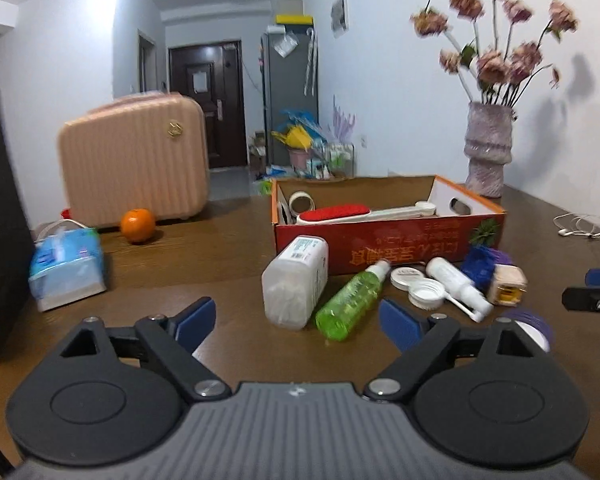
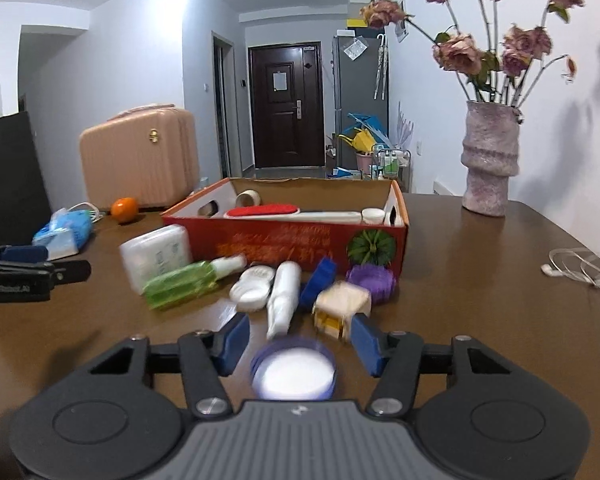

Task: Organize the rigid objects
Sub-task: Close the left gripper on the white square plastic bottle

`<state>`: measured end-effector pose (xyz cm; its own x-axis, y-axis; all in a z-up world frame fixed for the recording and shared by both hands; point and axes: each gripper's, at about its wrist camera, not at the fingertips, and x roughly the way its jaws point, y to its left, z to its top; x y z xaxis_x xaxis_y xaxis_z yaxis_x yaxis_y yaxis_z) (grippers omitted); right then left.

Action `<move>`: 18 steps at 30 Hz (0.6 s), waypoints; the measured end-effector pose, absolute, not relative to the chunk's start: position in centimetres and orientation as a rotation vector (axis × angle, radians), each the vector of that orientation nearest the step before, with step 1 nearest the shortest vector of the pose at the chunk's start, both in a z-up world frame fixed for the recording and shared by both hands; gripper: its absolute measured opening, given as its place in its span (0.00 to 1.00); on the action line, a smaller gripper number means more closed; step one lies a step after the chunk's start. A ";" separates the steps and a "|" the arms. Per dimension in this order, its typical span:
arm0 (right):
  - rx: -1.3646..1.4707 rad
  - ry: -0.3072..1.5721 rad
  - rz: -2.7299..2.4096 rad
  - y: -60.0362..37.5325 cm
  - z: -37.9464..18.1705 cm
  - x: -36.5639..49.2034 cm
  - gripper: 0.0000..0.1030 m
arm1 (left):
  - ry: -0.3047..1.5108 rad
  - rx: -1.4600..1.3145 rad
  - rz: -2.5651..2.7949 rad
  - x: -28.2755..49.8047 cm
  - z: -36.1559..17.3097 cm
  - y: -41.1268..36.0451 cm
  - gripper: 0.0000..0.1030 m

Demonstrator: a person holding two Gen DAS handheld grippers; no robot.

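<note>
Right gripper (image 2: 298, 346) spread, astride round purple-rimmed jar (image 2: 293, 372), untouched: rigid, likely light, slick; best pinched across rim. Left gripper (image 1: 298, 320) spread, empty.

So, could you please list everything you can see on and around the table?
Cardboard box: one, red-orange, open, mid-table.
Lint brush: one, red and white, inside box.
Tape roll: one, beige, inside box.
Cotton-swab tub: one, clear, lying before box.
Spray bottle: one, green, beside tub.
Round purple-rimmed jar: one, between right fingers.
Orange: one, by pink suitcase.
Tissue pack: one, blue, left.
Vase of dried flowers: one, pinkish, right.
Left gripper: open.
Right gripper: open.
</note>
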<state>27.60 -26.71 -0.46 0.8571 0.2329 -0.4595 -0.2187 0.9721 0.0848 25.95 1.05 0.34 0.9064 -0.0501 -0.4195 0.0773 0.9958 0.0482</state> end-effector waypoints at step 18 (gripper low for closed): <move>0.041 0.529 0.398 -22.1 -1.7 37.9 0.43 | 0.524 0.022 -0.111 37.9 -1.9 2.0 0.42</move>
